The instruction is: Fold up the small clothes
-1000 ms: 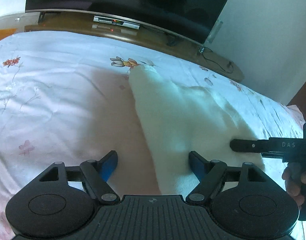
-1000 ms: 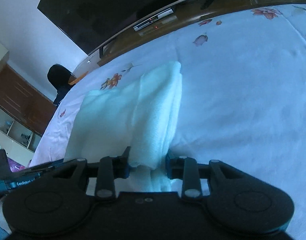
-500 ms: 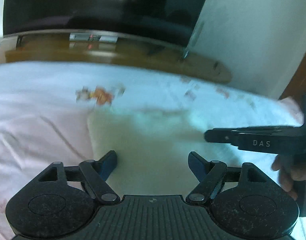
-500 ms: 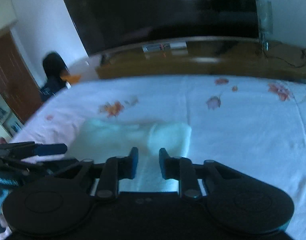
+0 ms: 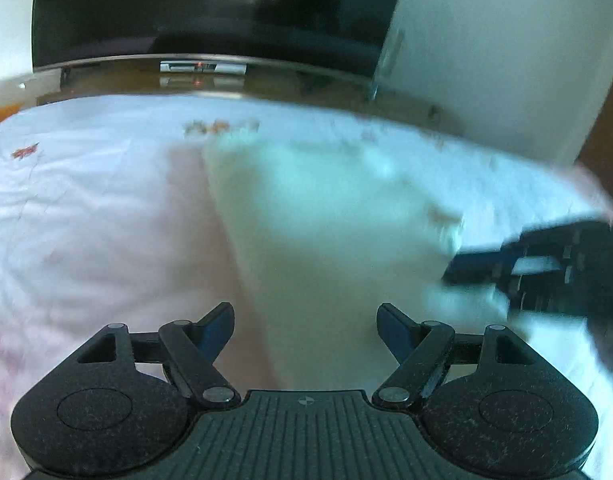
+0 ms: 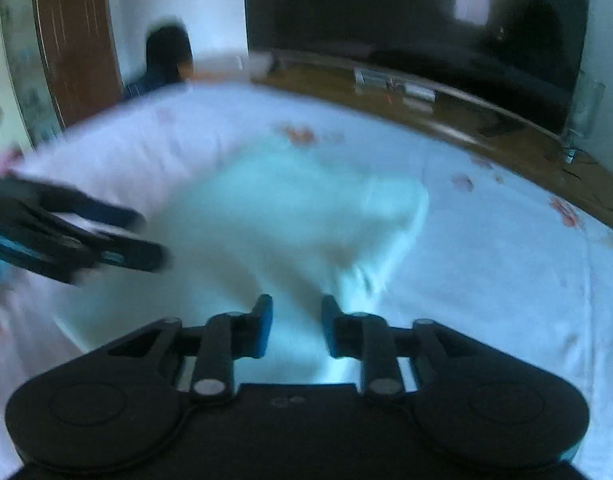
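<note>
A white folded cloth point(image 5: 326, 216) lies flat on the flowered bed sheet point(image 5: 86, 208); it also shows in the right wrist view point(image 6: 306, 208). My left gripper point(image 5: 305, 320) is open and empty, jaws wide, above the cloth's near edge. My right gripper point(image 6: 296, 322) is open with a narrow gap and holds nothing, just short of the cloth's near right corner. Each gripper appears blurred in the other's view: the right one point(image 5: 538, 264) at the cloth's right side, the left one point(image 6: 86, 240) at its left.
A large dark TV point(image 5: 206, 4) stands on a wooden cabinet point(image 6: 486, 128) past the bed's far edge. A brown door point(image 6: 74, 44) and a dark chair point(image 6: 166, 56) are at the left of the right wrist view. The bed sheet point(image 6: 506, 260) stretches right of the cloth.
My right gripper has let go of the cloth's edge and drawn back to the right. The cloth now lies flat. Both views are swinging and blurred.
</note>
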A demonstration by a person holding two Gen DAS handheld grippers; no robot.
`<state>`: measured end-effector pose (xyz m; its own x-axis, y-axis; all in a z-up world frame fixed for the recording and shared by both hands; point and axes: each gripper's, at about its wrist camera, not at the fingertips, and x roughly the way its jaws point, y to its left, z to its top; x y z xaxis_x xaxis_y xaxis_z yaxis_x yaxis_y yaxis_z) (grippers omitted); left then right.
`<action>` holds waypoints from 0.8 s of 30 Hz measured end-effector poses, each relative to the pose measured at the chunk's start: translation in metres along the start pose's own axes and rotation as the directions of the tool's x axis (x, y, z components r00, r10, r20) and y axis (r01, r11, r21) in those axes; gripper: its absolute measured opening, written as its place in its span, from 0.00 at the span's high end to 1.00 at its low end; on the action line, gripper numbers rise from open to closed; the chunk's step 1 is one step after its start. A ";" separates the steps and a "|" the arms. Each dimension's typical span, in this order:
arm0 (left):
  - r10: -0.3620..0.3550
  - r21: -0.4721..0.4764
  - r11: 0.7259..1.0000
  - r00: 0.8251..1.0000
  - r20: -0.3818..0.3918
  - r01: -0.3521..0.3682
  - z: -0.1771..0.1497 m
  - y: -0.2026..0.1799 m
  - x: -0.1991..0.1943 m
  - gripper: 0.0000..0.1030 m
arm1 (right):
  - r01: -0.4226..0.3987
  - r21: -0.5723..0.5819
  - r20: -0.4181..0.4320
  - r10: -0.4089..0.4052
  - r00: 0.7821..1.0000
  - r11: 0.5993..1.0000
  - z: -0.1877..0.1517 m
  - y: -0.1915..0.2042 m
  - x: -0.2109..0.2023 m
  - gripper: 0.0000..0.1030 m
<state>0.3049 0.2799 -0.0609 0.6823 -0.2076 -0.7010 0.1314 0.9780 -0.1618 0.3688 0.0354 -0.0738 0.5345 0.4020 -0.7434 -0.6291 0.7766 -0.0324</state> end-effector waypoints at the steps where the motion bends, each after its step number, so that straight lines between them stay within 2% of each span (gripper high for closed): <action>1: 0.016 0.003 1.000 1.000 -0.007 -0.015 -0.010 0.002 -0.003 0.24 | 0.009 0.016 -0.014 -0.009 1.000 1.000 -0.004 -0.004 0.004 0.81; 3: 0.036 -0.046 0.998 0.999 0.015 -0.035 -0.024 0.008 -0.018 0.24 | 0.054 0.046 -0.023 -0.053 0.998 0.997 -0.011 -0.013 -0.001 0.76; 4: 0.047 -0.066 0.997 0.999 0.025 -0.046 -0.026 0.008 -0.023 0.24 | 0.060 0.073 -0.010 -0.060 0.998 0.995 -0.014 -0.017 -0.008 0.76; 7: 0.088 -0.048 0.995 0.996 0.024 -0.086 -0.033 -0.001 -0.026 0.24 | 0.010 0.098 0.036 -0.014 0.999 0.995 -0.026 -0.006 -0.031 0.73; 9: 0.111 -0.065 0.992 0.993 0.028 -0.109 -0.040 -0.006 -0.030 0.24 | -0.015 0.081 -0.002 0.015 1.000 0.997 -0.042 0.006 -0.028 0.74; 11: 0.159 -0.074 0.985 0.987 0.025 -0.157 -0.044 -0.013 -0.042 0.23 | 0.024 0.106 -0.006 -0.023 1.000 0.994 -0.055 0.004 -0.029 0.67; 12: 0.177 -0.084 0.981 0.984 0.026 -0.174 -0.045 -0.020 -0.050 0.20 | 0.031 0.151 -0.016 -0.028 0.999 0.988 -0.055 0.001 -0.035 0.67; 13: 0.179 -0.084 0.981 0.983 0.034 -0.176 -0.047 -0.027 -0.062 0.08 | 0.033 0.176 -0.016 -0.031 0.999 0.984 -0.055 0.000 -0.045 0.67; 14: 0.188 -0.082 0.980 0.980 0.056 -0.184 -0.049 -0.038 -0.077 0.00 | 0.036 0.177 0.009 -0.038 0.999 0.983 -0.056 0.002 -0.061 0.65; 16: 0.209 -0.078 0.976 0.972 0.104 -0.202 -0.054 -0.060 -0.104 0.00 | 0.062 0.179 0.059 -0.073 0.996 0.982 -0.061 0.007 -0.094 0.44; 17: 0.220 -0.077 0.974 0.969 0.117 -0.212 -0.058 -0.073 -0.118 0.00 | 0.070 0.193 0.088 -0.088 0.992 0.979 -0.065 0.009 -0.110 0.22; 18: 0.239 -0.076 0.970 0.963 0.121 -0.231 -0.059 -0.082 -0.129 0.00 | 0.069 0.201 0.113 -0.094 0.989 0.977 -0.069 0.011 -0.125 0.12; 20: 0.273 -0.079 0.961 0.950 0.150 -0.264 -0.067 -0.102 -0.156 0.00 | 0.088 0.186 0.134 -0.114 0.984 0.979 -0.079 0.021 -0.156 0.10; 21: 0.277 -0.088 0.960 0.948 0.160 -0.266 -0.072 -0.110 -0.170 0.00 | 0.104 0.177 0.132 -0.129 0.983 0.979 -0.085 0.026 -0.169 0.05; 24: 0.246 -0.098 0.968 0.946 0.212 -0.230 -0.089 -0.135 -0.220 0.00 | 0.127 0.182 0.133 -0.153 0.979 0.975 -0.105 0.034 -0.207 0.00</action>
<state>0.0727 0.1916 0.0531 0.8302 0.0481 -0.5554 -0.1004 0.9929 -0.0640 0.1774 -0.0723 0.0093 0.6949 0.3397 -0.6338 -0.4425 0.8968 -0.0045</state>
